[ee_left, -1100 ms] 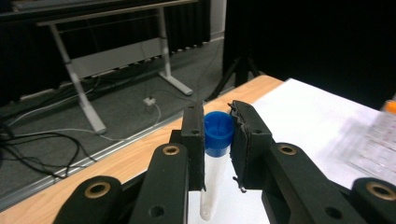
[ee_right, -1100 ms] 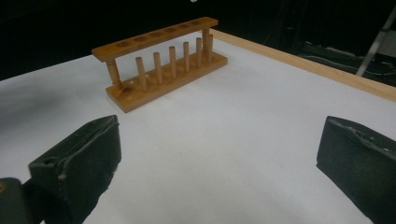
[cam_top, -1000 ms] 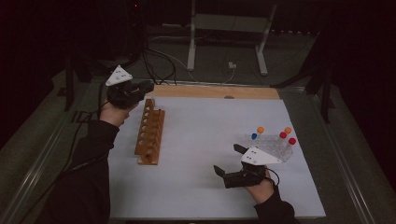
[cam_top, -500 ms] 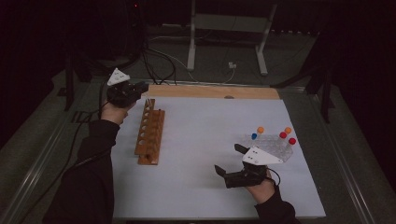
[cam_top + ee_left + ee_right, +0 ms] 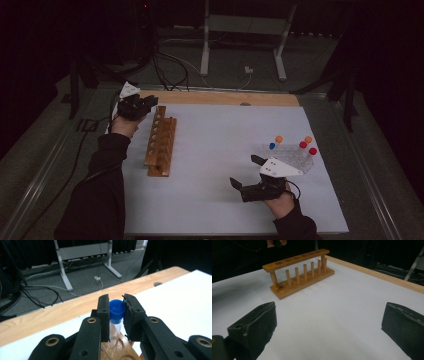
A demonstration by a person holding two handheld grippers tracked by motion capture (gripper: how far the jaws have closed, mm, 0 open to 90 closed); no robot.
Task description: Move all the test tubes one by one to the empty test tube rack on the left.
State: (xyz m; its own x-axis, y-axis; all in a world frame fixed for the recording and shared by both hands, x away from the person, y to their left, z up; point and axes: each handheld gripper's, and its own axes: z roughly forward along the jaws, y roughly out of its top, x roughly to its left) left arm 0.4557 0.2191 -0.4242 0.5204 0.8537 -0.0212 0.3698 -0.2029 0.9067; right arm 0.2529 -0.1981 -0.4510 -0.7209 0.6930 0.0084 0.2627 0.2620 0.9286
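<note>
— Gripping what, the left gripper [image 5: 117,308]?
— A blue-capped tube [image 5: 116,315], over the far end of the wooden rack [image 5: 161,141].
— And the right gripper [image 5: 246,173]?
— Jaws wide apart, holding nothing, well right of the rack.

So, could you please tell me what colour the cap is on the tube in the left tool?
Blue cap, clearest in the left gripper view.
</note>
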